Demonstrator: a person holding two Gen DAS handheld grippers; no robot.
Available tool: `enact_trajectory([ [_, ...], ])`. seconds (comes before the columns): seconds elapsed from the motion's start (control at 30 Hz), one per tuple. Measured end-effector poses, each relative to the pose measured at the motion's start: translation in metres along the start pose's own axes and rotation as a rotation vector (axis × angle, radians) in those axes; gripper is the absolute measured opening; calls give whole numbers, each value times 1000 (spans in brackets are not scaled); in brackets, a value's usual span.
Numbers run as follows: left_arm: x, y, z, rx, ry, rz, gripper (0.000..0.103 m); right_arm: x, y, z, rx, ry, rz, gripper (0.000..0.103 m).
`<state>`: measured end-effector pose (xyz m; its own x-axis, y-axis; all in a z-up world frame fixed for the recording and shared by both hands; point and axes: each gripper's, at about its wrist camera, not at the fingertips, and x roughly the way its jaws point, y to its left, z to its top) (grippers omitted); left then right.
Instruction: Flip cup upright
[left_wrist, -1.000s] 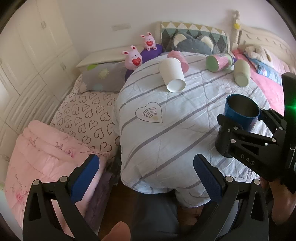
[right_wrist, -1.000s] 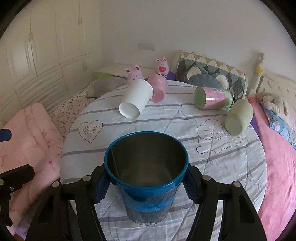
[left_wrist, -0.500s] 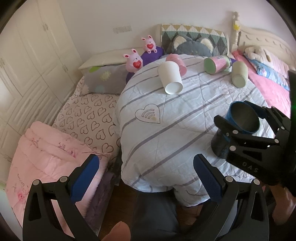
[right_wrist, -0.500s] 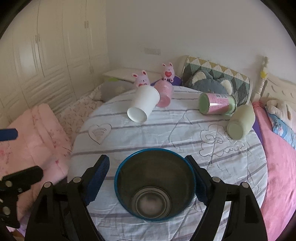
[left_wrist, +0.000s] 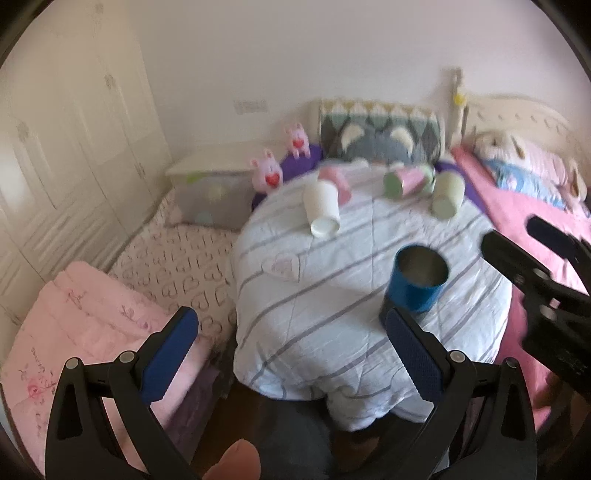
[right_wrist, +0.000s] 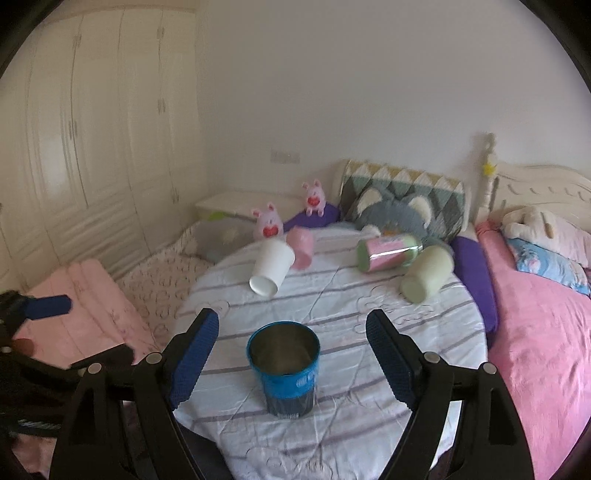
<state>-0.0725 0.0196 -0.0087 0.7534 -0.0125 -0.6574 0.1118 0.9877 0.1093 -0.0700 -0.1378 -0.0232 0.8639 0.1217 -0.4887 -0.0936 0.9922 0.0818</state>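
A blue metal cup (right_wrist: 284, 373) stands upright, mouth up, on the round table covered with a striped white cloth (right_wrist: 369, 325); it also shows in the left wrist view (left_wrist: 417, 284). My right gripper (right_wrist: 291, 358) is open and empty, drawn back above and behind the cup, its pads apart from it. My left gripper (left_wrist: 291, 354) is open and empty, off the table's near left edge. A white cup (right_wrist: 271, 271), a pink cup (right_wrist: 301, 245), a pink-and-green cup (right_wrist: 388, 253) and a pale green cup (right_wrist: 426, 273) lie on their sides at the far side.
A bed with pink bedding (right_wrist: 535, 332) lies to the right. Pillows and pink pig toys (right_wrist: 267, 223) stand behind the table. A folded pink quilt (left_wrist: 85, 321) and a heart-patterned mat (left_wrist: 173, 258) lie left. White wardrobes (right_wrist: 74, 147) line the left wall.
My right gripper opened, let go of the blue cup and pulled back and up. The cup now stands free on the cloth. My left gripper also drew back.
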Motion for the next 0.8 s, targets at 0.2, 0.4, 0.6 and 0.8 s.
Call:
enact_trajectory([
  [0.2, -52, -6, -17, -34, -179, 39, 103, -70, -2, -14, 64, -135, -72, 83],
  [0.4, -73, -5, -45, -79, -185, 27, 103, -91, -3, -33, 108, -125, -88, 83],
  [0.6, -78, -15, -63, -65, -161, 25, 103, -97, -4, -49, 121, -96, -95, 83],
  [0.8, -88, -19, -65, -60, -186, 21, 103, -108, -3, -48, 112, -131, -100, 83],
])
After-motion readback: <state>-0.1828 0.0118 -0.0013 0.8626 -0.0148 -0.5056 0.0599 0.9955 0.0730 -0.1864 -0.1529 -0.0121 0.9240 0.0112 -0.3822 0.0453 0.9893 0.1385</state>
